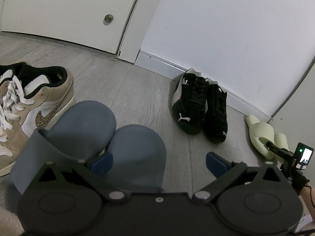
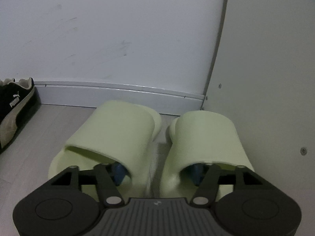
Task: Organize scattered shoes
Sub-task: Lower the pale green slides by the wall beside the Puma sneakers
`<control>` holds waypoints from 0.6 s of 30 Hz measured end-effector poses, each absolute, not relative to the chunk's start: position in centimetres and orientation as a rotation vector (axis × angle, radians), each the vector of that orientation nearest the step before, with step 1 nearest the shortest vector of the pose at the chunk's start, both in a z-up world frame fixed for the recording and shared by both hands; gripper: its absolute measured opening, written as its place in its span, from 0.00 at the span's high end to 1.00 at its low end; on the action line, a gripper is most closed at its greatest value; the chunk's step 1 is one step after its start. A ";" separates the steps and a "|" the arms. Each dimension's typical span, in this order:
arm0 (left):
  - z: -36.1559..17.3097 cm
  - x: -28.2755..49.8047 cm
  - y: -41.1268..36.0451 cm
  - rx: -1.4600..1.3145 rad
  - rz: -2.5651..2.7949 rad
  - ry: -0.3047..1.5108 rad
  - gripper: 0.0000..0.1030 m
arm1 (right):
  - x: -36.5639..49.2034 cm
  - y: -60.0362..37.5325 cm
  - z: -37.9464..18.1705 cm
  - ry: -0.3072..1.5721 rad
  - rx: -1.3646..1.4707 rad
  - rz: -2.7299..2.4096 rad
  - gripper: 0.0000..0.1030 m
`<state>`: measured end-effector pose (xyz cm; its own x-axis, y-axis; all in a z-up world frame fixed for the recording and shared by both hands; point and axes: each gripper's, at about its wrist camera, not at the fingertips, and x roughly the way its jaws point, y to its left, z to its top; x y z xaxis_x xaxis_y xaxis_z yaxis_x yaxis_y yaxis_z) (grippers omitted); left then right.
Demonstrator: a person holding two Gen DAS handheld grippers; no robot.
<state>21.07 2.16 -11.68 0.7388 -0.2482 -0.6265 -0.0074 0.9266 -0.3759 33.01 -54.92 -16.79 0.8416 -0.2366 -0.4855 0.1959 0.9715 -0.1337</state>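
The left gripper (image 1: pixel 159 162) is wide open over two blue slippers (image 1: pixel 110 139); tan sneakers (image 1: pixel 29 106) lie to its left, black sneakers (image 1: pixel 198 106) ahead-right; the right gripper (image 2: pixel 158 172) has one spread finger inside each green slipper (image 2: pixel 153 143).

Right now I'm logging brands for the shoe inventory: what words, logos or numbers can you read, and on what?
"PUMA", with a leaping-cat logo above it: heel side of the black sneaker.
Cat logos only, no words: black sneakers by the wall.
Swoosh mark, no text: tan sneaker.
Lit small screen: too small to read.
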 end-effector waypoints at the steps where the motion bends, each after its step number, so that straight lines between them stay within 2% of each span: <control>1: -11.7 21.1 2.1 -0.369 -0.137 0.730 0.01 | 33.2 -55.3 -16.7 0.527 -0.053 -0.233 0.33; 8: -11.5 20.9 2.1 -0.369 -0.141 0.718 0.01 | 32.5 -56.9 -15.2 0.607 0.058 -0.236 0.29; 18: -11.5 20.9 2.1 -0.372 -0.141 0.724 0.01 | 34.0 -56.6 -11.2 0.798 -0.011 -0.151 0.20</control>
